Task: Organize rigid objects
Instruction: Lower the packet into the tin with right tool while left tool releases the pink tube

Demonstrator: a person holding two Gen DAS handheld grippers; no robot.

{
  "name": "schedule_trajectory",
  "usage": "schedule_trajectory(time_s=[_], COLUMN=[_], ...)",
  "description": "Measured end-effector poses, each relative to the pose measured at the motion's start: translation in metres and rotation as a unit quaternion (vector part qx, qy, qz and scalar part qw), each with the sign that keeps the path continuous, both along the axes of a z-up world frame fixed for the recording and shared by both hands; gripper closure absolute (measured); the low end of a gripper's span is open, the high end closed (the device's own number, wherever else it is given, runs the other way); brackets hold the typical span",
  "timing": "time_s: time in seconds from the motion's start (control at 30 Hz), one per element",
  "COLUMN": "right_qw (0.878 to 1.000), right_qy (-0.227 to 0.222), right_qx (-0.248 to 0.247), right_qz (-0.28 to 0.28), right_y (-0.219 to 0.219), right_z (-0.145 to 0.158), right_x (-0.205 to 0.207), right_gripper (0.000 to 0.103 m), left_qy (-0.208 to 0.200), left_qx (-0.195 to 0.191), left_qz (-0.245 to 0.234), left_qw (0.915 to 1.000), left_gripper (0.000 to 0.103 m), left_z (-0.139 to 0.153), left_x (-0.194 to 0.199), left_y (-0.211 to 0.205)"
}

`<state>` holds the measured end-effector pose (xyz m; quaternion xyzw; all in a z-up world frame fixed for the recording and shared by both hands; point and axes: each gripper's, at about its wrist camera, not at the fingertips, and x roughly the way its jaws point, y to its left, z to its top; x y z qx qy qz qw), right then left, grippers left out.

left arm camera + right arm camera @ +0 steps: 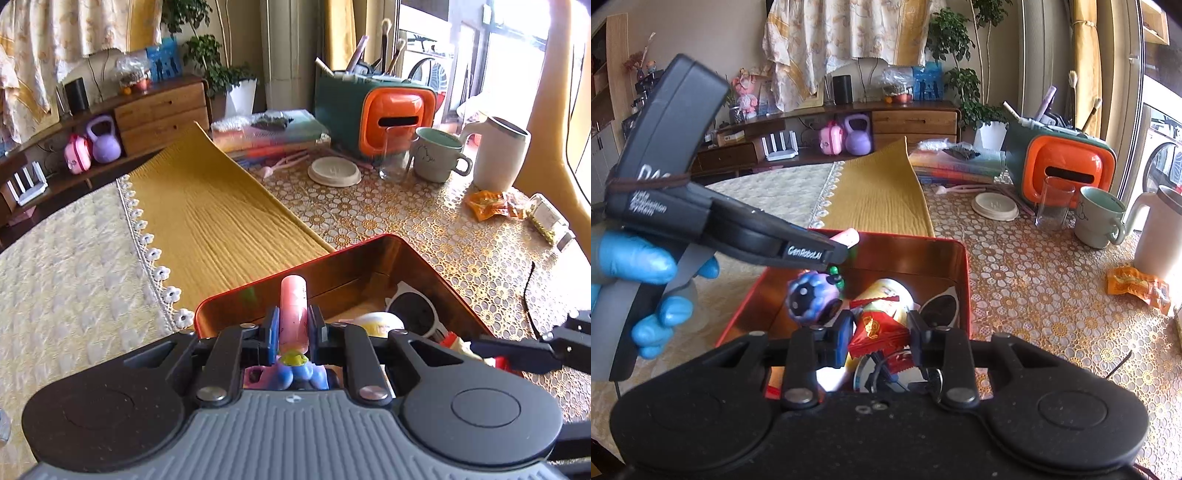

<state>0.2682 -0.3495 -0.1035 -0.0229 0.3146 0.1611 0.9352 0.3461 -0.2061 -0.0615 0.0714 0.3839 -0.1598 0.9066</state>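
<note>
Pink tube (293,314) in left gripper (294,328)

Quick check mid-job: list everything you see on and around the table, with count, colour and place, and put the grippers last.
pink tube: 1, pink, clamped in the left gripper above the tin
red tin: 1, red, near table edge, holding the items below
blue-purple toy: 1, under the left gripper, at the tin's left
red packet: 1, red and gold, between the right gripper's fingers
sunglasses: 1, white frame, tin's far right
orange-green organiser: 1, back of table
glass: 1, clear, before the organiser
mug: 1, pale green, right of the glass
white jug: 1, far right
round lid: 1, cream, left of the glass
orange wrapper: 1, near the jug
left gripper: shut on the tube
right gripper: open around the packet
</note>
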Motion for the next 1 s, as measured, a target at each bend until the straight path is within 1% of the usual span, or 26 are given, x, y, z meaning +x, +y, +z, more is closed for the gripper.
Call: schedule_trajectory(time_s=[0.27, 0.4, 0.67, 0.8, 0.9, 1.0], right_qw=[1.000, 1.000, 0.999, 0.998, 0.998, 0.998], right_qy=[0.011, 0.004, -0.006, -0.016, -0.018, -0.017], right_qx=[0.000, -0.010, -0.032, -0.049, -0.055, -0.061], right_qz=[0.006, 0.015, 0.028, 0.026, 0.020, 0.019], right_y=[0.004, 0.009, 0.018, 0.021, 0.021, 0.021], right_z=[-0.010, -0.012, -0.014, -0.016, -0.016, -0.018], right_x=[0.010, 0.011, 0.008, 0.003, -0.001, -0.004], right_gripper=[0.073, 0.073, 0.071, 0.071, 0.071, 0.069], left_qy=[0.025, 0.036, 0.063, 0.069, 0.068, 0.061], left_qx=[0.013, 0.025, 0.011, 0.007, 0.006, 0.011], left_qz=[0.000, 0.004, 0.017, 0.023, 0.028, 0.034], left_qw=[0.9996, 0.9990, 0.9978, 0.9973, 0.9972, 0.9975], left_gripper=[0.087, 0.087, 0.087, 0.087, 0.086, 0.078], left_z=[-0.017, -0.024, -0.032, -0.034, -0.034, -0.032], left_x=[0.018, 0.025, 0.037, 0.039, 0.038, 0.034], left_y=[-0.009, -0.014, -0.013, -0.013, -0.013, -0.012])
